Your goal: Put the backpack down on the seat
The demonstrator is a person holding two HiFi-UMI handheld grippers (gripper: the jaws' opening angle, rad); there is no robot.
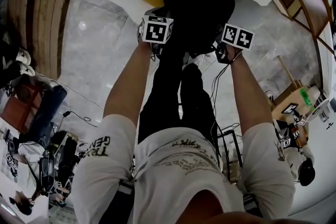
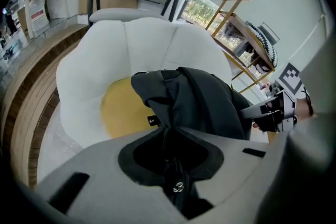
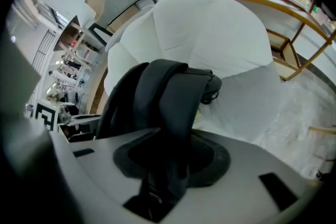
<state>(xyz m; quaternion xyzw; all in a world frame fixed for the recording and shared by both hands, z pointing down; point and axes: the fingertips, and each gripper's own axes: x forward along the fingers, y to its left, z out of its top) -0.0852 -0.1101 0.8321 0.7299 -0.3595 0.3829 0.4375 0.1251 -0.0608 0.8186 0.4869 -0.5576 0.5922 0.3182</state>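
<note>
Backpack (image 1: pixel 197 5) straps (image 3: pixel 173 107): left gripper (image 2: pixel 174 165) pinches one, right gripper (image 3: pixel 163 176) loosely brackets another; head view hides jaws.

Even daylight from windows (image 2: pixel 203 8), mild glare on floor (image 1: pixel 83 25); heavy fisheye, dark vignetted corners; backpack (image 1: pixel 197 5) crushed to black, close foreground soft.

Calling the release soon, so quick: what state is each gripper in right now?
Left gripper: jaws shut on the backpack.
Right gripper: backpack between its jaws; gripped or loose cannot be told.
</note>
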